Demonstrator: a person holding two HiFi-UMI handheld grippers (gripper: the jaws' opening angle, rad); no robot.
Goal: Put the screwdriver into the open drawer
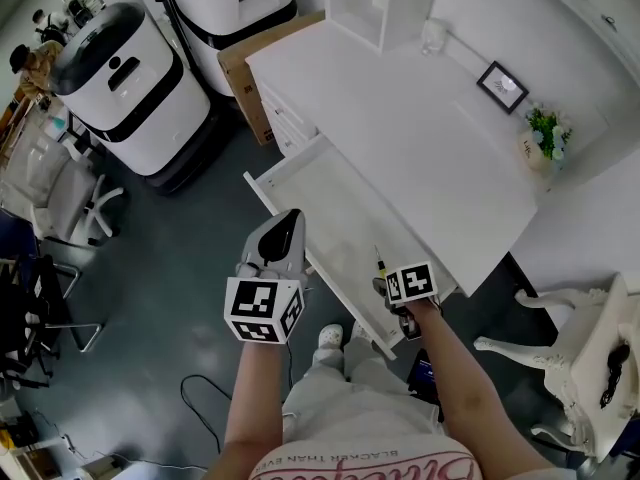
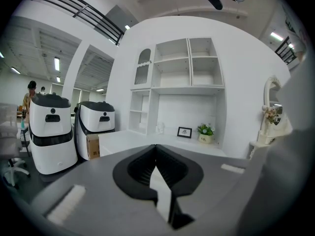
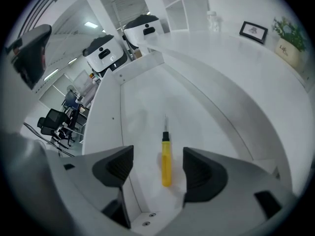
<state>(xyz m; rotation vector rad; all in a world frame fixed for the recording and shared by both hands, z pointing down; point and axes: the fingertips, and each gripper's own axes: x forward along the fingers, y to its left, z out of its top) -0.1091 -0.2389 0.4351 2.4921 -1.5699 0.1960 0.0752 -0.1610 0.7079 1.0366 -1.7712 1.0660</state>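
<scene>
The right claw (image 3: 156, 167) stands wide, its two dark pads well apart and pressing on nothing. Below the gap between them the yellow-handled screwdriver (image 3: 166, 156) lies flat on the white floor of the open drawer (image 3: 147, 102). Its handle is toward the claw, its thin shaft points away along the drawer, and neither pad touches it. The left claw (image 2: 156, 154) is closed with nothing between its jaws (its view looks level across the room, not at the drawer). In the head view it hangs just outside the drawer's front edge.

Outward from there, the head view shows the drawer pulled out from under the white bench (image 1: 420, 138), with the screwdriver near the drawer's near end, close to the right claw.

Judged from this, the placing step is as good as done: the tool is inside and free of the claw. The next move calls for drawing the right claw straight up and away, keeping the pads wide so that neither one clips the handle and rolls it.
</scene>
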